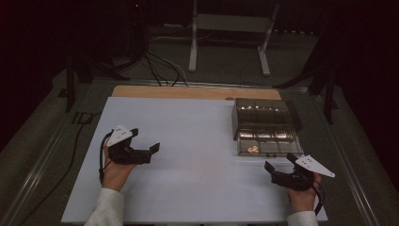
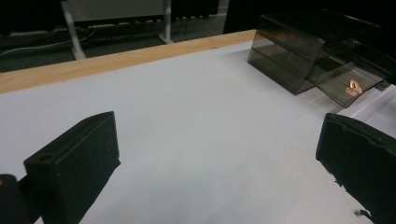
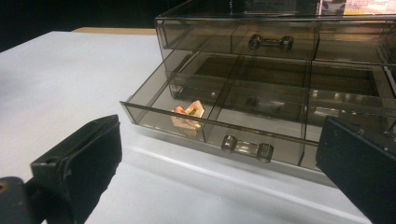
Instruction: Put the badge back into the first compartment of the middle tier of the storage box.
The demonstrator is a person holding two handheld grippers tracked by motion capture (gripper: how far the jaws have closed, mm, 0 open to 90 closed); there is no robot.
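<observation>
A smoky clear drawer box stands at the right back of the white table. Its lower drawer is pulled out, and a small orange-pink object lies in the drawer's left compartment. The upper drawer is pushed in. My right gripper rests just in front of the open drawer, jaws wide apart, empty. My left gripper sits at the table's left, pointing right, open and empty.
A wooden strip runs along the table's far edge. Beyond it stand a white metal frame and cables on the dark floor. The drawer's handle faces my right gripper.
</observation>
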